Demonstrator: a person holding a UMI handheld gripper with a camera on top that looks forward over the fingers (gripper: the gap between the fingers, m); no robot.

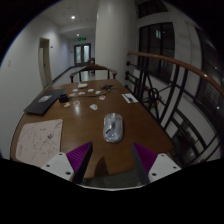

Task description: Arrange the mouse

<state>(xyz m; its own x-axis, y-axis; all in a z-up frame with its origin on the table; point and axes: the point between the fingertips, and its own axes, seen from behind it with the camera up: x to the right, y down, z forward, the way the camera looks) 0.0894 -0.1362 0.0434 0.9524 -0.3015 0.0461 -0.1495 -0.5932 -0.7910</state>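
A silver-grey mouse (113, 125) lies on the long brown wooden table (85, 135), a little ahead of my fingers and roughly centred between them. My gripper (113, 157) is open and empty, its two purple pads (77, 158) spread wide apart above the near end of the table. Nothing sits between the fingers.
A sheet of paper with drawings (40, 140) lies at the near left. A dark laptop (42, 102) sits further left. Small papers and cards (95, 92) are scattered at the far end. A curved wooden railing (175, 62) runs along the right.
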